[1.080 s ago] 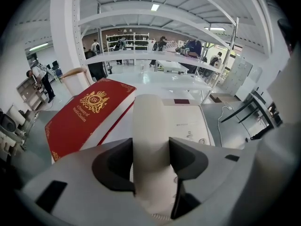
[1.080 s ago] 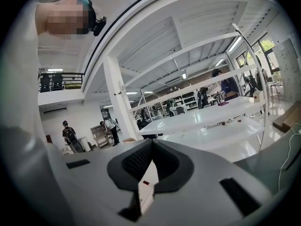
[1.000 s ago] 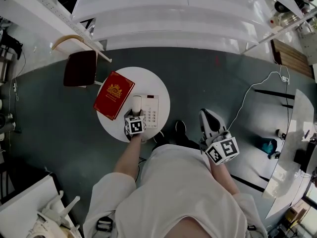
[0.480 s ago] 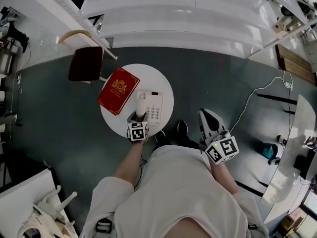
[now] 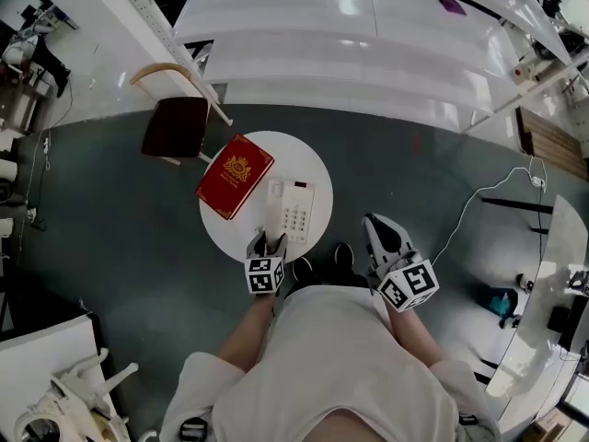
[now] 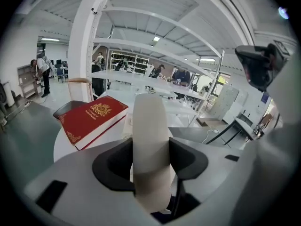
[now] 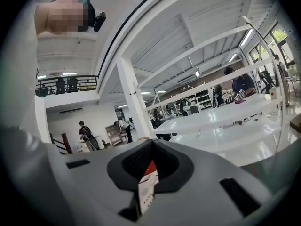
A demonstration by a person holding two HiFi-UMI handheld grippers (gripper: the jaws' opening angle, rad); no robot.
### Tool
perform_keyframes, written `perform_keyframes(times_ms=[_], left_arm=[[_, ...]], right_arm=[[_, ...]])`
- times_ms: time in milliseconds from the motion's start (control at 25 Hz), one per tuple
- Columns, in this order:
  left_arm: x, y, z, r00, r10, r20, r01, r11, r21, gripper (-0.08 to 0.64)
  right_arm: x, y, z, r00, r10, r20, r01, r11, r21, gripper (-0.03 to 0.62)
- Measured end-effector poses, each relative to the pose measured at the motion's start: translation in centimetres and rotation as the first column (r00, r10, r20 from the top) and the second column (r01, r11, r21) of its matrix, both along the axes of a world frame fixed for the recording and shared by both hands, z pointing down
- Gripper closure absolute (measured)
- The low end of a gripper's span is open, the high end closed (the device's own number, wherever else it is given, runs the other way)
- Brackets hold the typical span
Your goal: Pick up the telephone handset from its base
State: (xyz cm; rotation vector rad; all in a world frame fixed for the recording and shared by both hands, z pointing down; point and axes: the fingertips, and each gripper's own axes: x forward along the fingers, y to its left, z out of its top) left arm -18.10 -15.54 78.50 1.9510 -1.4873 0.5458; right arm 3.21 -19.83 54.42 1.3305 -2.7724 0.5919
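Left gripper (image 5: 268, 240): tilted downward at the counter's (image 5: 317, 168) near edge, jaws clenched on the handset (image 6: 150, 145)
Handset: standing on end, just beside the base (image 5: 298, 212)
Right gripper (image 5: 380, 228): roughly level, off the counter, jaws together, empty

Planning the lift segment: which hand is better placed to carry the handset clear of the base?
Left. The left tongs are clamped on the white handset, right beside the base. The right tongs are shut on nothing, off to the side of the round table.
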Motion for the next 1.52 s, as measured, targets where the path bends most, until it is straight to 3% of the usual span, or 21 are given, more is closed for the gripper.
perform_keyframes(times_ms=[280,520,1000,1520], left_arm=[[-1.2,1.3,-4.0,0.997,-0.039,-0.072,0.046,0.995,0.094,0.334],[-2.8,0.9,-9.7,0.994,-0.038,-0.101,0.062,0.969,0.238,0.334],[-4.7,0.9,-19.7,0.993,0.006,-0.121,0.050,0.888,0.458,0.334],[-5.7,0.9,-27.7,0.987,0.025,-0.156,0.076,0.792,0.606,0.334]], right_arm=[[-2.0,1.2,0.1,1.000,-0.024,0.004,0.024,1.000,0.009,0.584],[-3.1,1.6,-0.5,1.000,-0.017,0.016,0.016,0.999,0.034,0.584],[-3.6,1.8,-1.9,0.999,0.022,0.049,-0.028,0.994,0.105,0.584],[-3.9,1.3,-3.9,0.998,0.029,0.051,-0.038,0.982,0.183,0.584]])
